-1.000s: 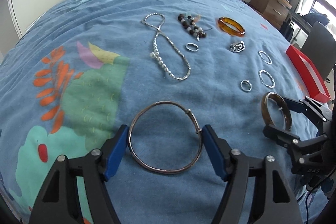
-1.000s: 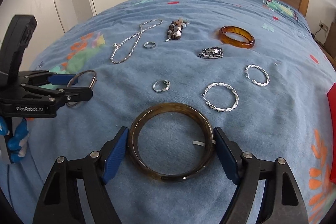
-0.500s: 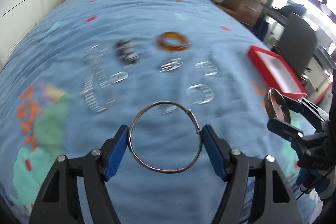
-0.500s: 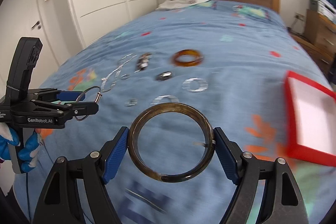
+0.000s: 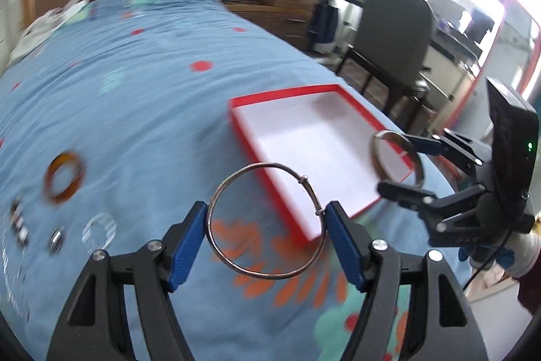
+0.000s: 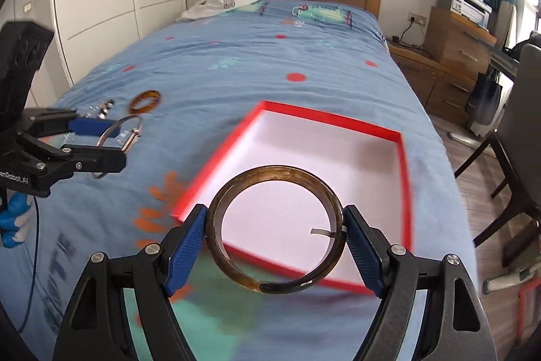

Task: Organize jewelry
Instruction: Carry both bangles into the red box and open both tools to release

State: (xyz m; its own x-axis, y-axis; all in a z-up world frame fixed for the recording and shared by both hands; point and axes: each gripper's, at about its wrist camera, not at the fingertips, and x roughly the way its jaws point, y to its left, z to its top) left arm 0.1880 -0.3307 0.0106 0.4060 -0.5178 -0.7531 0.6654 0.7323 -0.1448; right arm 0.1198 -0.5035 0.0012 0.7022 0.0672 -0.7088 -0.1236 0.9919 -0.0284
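My left gripper (image 5: 267, 237) is shut on a thin silver wire bangle (image 5: 236, 268), held in the air above the blue bedspread, just short of the near corner of a red box (image 5: 257, 141) with a white inside. My right gripper (image 6: 275, 246) is shut on a thick brown horn-coloured bangle (image 6: 216, 246), over the near edge of the same red box (image 6: 404, 178). In the left wrist view the right gripper (image 5: 402, 163) and its brown bangle (image 5: 376, 154) hang over the box's right corner. In the right wrist view the left gripper (image 6: 101, 141) shows at left with the wire bangle (image 6: 108, 131).
An amber bangle (image 5: 64, 176), a bead strand (image 5: 17, 222) and small silver rings (image 5: 55, 239) lie blurred on the bed at left. A grey chair (image 5: 392, 32) and wooden drawers (image 6: 456, 56) stand past the bed's right edge. White clothing (image 6: 223, 4) lies by the headboard.
Both grippers have swung right and risen, away from the spread-out jewellery and over to the red box, each still holding its bangle. The jewellery has slid to the left of both views.
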